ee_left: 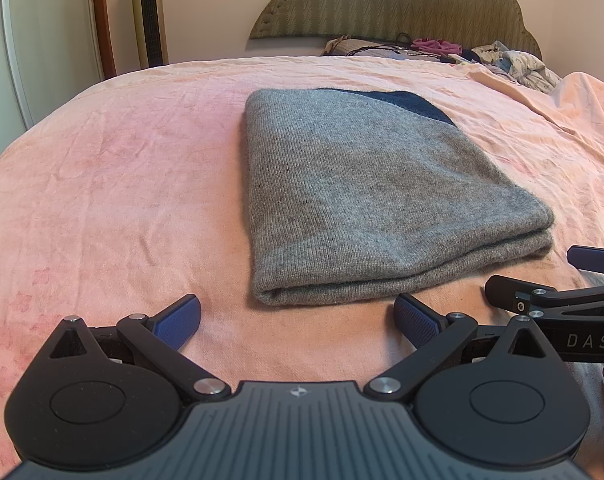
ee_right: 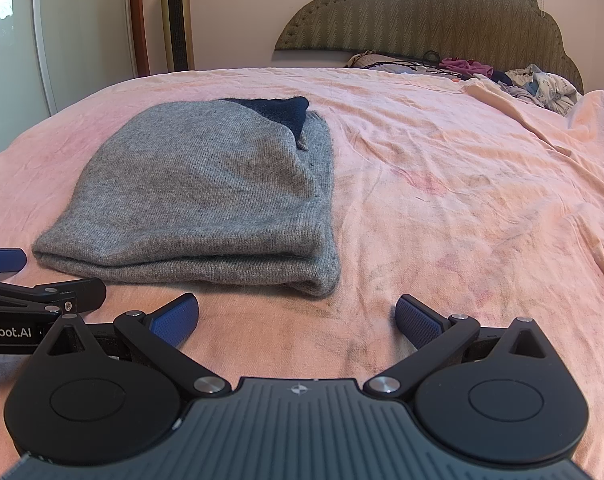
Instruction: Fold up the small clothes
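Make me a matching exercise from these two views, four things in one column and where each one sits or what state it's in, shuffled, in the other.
Things:
1. grey knit garment
2. left tongs
3. tower fan
4. pile of loose clothes

Places or states:
A. standing upright against the far wall, beyond the bed
B. folded, lying flat on the pink bedsheet
C. heaped near the headboard
D. open, holding nothing, near the garment's front edge

Pairs: 1-B, 2-D, 3-A, 4-C

Folded grey knit (ee_left: 366, 184) on bed (ee_left: 113, 184)
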`<state>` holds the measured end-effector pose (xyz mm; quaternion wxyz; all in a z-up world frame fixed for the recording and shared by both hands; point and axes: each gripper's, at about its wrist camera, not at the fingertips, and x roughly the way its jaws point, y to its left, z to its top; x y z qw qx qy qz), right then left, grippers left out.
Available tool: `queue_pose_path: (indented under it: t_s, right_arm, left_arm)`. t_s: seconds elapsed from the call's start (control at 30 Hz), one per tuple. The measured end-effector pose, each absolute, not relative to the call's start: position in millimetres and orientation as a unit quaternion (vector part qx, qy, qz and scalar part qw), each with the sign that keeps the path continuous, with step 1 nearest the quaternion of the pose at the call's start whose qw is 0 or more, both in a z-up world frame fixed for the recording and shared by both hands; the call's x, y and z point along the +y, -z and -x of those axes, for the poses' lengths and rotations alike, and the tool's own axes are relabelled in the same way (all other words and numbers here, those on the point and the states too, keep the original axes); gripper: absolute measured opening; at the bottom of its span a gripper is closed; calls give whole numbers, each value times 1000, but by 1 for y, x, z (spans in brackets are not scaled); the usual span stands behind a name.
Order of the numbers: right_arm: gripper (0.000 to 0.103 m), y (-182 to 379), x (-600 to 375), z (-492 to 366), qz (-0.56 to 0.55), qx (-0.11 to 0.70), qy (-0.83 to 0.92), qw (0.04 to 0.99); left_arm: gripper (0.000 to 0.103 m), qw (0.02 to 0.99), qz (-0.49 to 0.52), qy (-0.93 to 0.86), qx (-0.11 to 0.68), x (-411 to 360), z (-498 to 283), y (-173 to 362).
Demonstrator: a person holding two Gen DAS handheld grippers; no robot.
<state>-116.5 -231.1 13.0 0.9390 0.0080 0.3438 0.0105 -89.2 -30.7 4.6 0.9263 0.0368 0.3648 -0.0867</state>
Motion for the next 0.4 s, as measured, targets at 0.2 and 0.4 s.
queue_pose_path:
  t_s: [0.2,0.4]
  right_arm:
    - [103,-13,-231,116,-8,344,-11,939]
    - [103,-14,-232,118,-11,343,-13,939]
  left_arm:
    - [103,928,-38,87,360,-29,92,-4]
    - [103,926,-43,104,362,-21,100,-13]
